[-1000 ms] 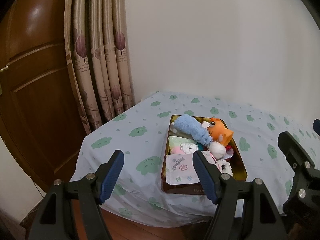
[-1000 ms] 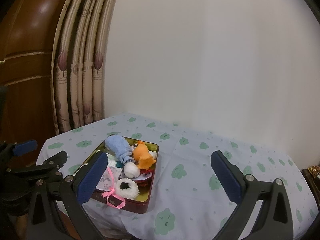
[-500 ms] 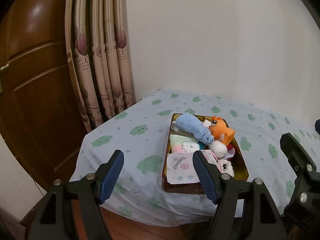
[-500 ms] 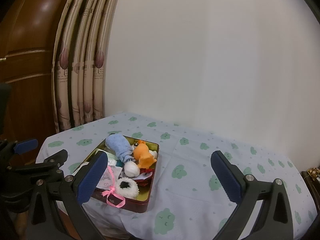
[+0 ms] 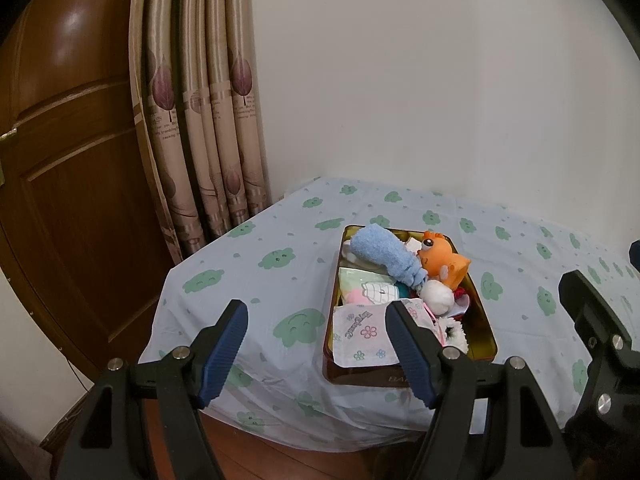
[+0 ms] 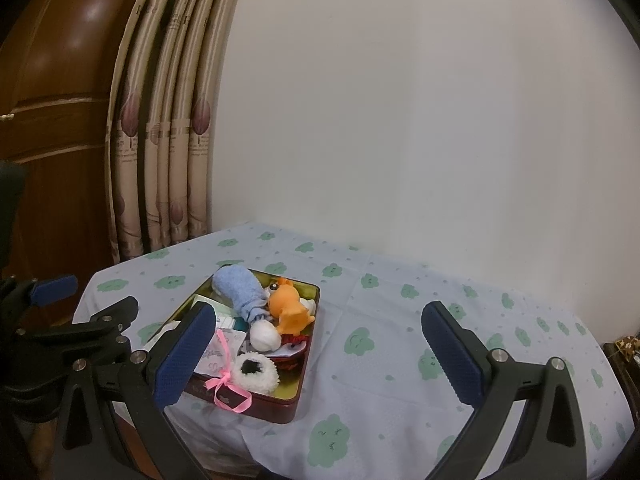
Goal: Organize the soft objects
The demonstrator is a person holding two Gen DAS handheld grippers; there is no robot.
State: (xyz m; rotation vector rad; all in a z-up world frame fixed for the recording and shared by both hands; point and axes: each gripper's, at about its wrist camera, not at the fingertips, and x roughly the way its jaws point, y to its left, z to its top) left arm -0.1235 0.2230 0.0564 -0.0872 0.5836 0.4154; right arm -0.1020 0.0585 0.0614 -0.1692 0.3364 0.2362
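Ahead of left tool [image 5: 316, 344] | tin [image 5: 486, 334] (toys inside) | right tool [image 6: 326, 354] | both wide, empty

The table's pale blue cloth with green clouds [image 6: 400, 344] lies open right of the dark red metal tin [image 6: 280, 404]. Patterned beige curtains [image 5: 200, 120] and a brown wooden door [image 5: 60, 160] close the left side, and a white wall [image 6: 400, 120] stands behind.

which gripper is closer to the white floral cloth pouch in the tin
Left. The left gripper has its right finger overlapping the white floral cloth pouch in view, just short of it. The right gripper sits further right, beside the tin.
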